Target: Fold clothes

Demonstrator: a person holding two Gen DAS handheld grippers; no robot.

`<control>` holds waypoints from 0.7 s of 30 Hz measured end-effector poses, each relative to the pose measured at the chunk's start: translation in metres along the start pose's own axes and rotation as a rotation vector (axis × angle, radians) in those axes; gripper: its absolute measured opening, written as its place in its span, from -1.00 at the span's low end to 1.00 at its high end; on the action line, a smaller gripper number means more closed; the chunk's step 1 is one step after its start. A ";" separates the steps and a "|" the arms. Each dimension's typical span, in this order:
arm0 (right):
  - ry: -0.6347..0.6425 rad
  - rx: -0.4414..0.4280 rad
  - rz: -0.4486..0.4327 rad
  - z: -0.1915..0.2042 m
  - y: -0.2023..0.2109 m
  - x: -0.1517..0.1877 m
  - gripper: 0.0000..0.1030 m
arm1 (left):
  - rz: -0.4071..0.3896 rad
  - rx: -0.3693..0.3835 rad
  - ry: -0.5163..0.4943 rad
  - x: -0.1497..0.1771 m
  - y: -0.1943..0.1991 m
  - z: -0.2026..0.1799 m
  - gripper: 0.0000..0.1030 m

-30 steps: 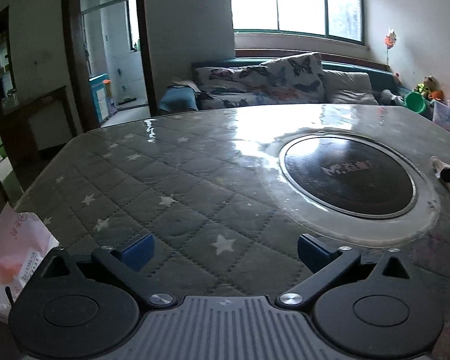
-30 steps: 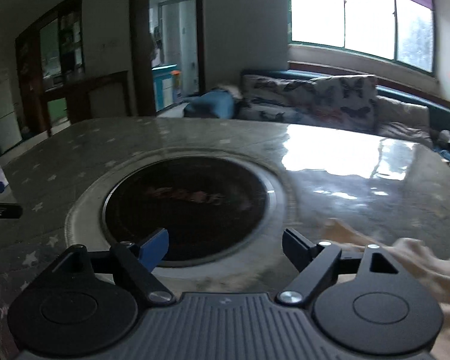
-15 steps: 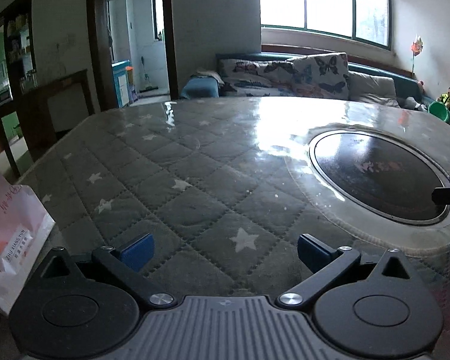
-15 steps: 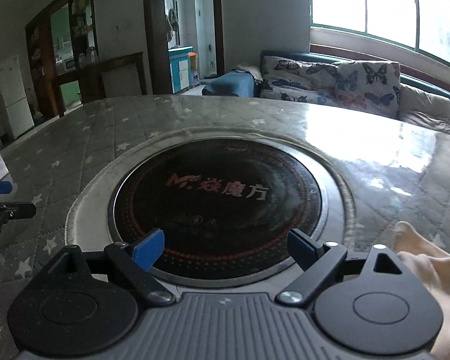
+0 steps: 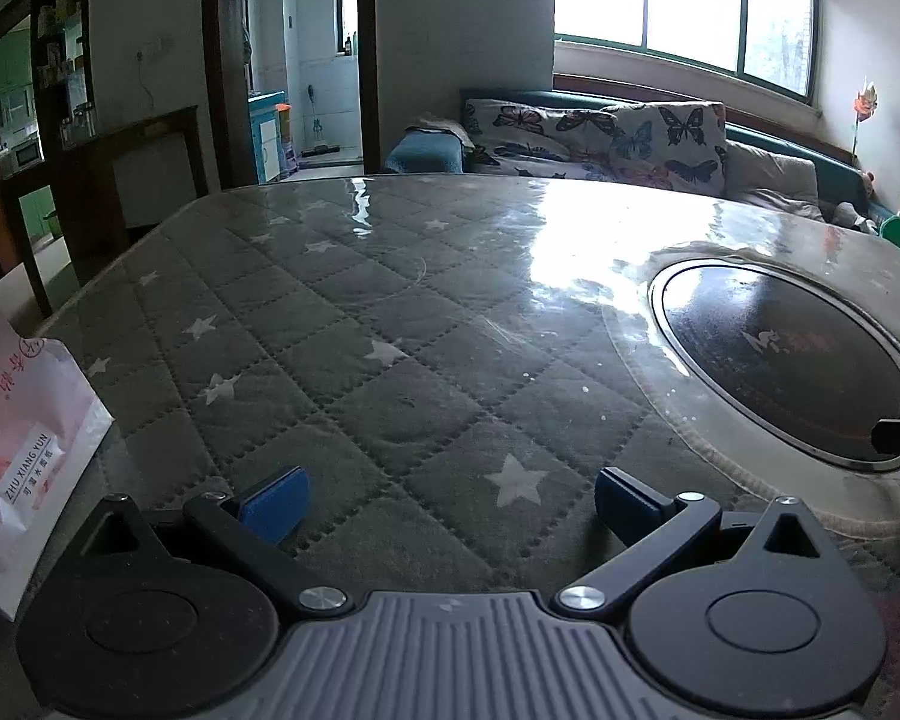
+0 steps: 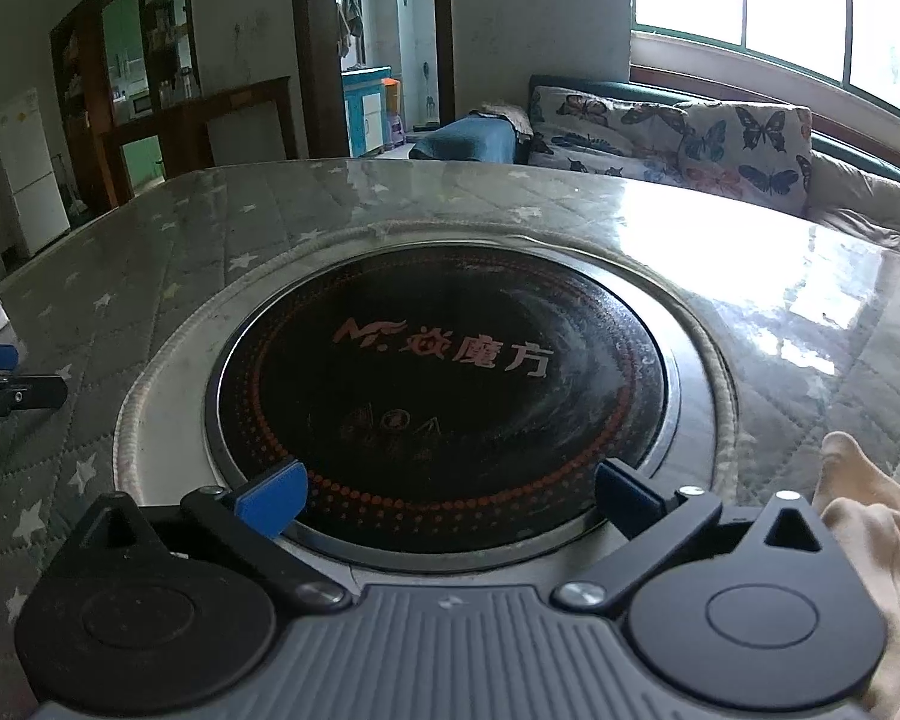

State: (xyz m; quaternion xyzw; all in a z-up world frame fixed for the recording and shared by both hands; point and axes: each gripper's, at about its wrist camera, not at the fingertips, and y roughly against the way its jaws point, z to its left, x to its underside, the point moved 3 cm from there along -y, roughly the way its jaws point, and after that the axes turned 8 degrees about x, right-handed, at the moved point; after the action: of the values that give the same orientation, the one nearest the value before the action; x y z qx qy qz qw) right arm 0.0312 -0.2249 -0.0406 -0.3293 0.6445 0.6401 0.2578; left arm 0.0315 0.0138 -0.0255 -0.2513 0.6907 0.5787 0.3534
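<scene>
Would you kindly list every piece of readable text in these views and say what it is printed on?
"ZHU XIANG YUN": white and pink bag, with smaller characters beneath too small to read.
"焱魔方" after a stylised logo: round black cooktop.
Red characters on the bag's upper part: too blurred to read.

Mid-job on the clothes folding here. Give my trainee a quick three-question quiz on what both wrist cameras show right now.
1. True or false: the right tongs are clamped on the cream garment.
2. What lies under the open right tongs? A) a laundry basket B) the round black cooktop C) a pillow
3. Fill in: in the left wrist view, the left tongs hover open over the grey quilted table cover printed with white ____.

Key
1. False: they stand open and empty, having just been opening; the garment lies to their right.
2. B
3. stars
</scene>
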 end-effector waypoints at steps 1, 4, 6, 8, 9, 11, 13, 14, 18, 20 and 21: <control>-0.001 -0.001 0.000 0.000 0.000 0.000 1.00 | 0.000 -0.001 -0.001 0.000 0.000 0.000 1.00; 0.000 -0.001 0.000 0.000 0.000 0.001 1.00 | 0.002 -0.004 -0.004 0.000 -0.001 0.000 1.00; 0.006 0.004 0.001 0.000 0.000 0.001 1.00 | 0.003 -0.004 -0.005 0.000 -0.001 0.000 1.00; 0.020 0.014 0.004 0.003 -0.002 0.001 1.00 | 0.003 -0.005 -0.005 -0.001 -0.003 0.000 1.00; 0.027 0.018 0.005 0.004 -0.002 0.001 1.00 | 0.004 -0.004 -0.005 -0.003 -0.004 0.000 1.00; 0.039 0.024 0.006 0.007 -0.004 0.001 1.00 | 0.004 -0.004 -0.004 -0.003 -0.005 0.000 1.00; 0.037 0.023 0.006 0.007 -0.005 0.001 1.00 | 0.004 -0.003 -0.004 -0.003 -0.006 0.000 1.00; 0.039 0.025 0.006 0.007 -0.005 0.001 1.00 | 0.005 -0.003 -0.004 -0.004 -0.007 -0.001 1.00; 0.041 0.025 0.006 0.007 -0.006 0.001 1.00 | 0.005 -0.004 -0.004 -0.004 -0.007 0.000 1.00; 0.041 0.025 0.006 0.007 -0.006 0.001 1.00 | 0.005 -0.004 -0.004 -0.005 -0.007 0.000 1.00; 0.041 0.025 0.006 0.007 -0.006 0.001 1.00 | 0.005 -0.004 -0.004 -0.005 -0.007 0.000 1.00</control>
State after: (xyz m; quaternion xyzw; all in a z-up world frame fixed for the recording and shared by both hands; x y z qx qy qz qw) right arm 0.0344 -0.2173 -0.0457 -0.3373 0.6584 0.6259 0.2469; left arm 0.0399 0.0119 -0.0260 -0.2491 0.6895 0.5813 0.3530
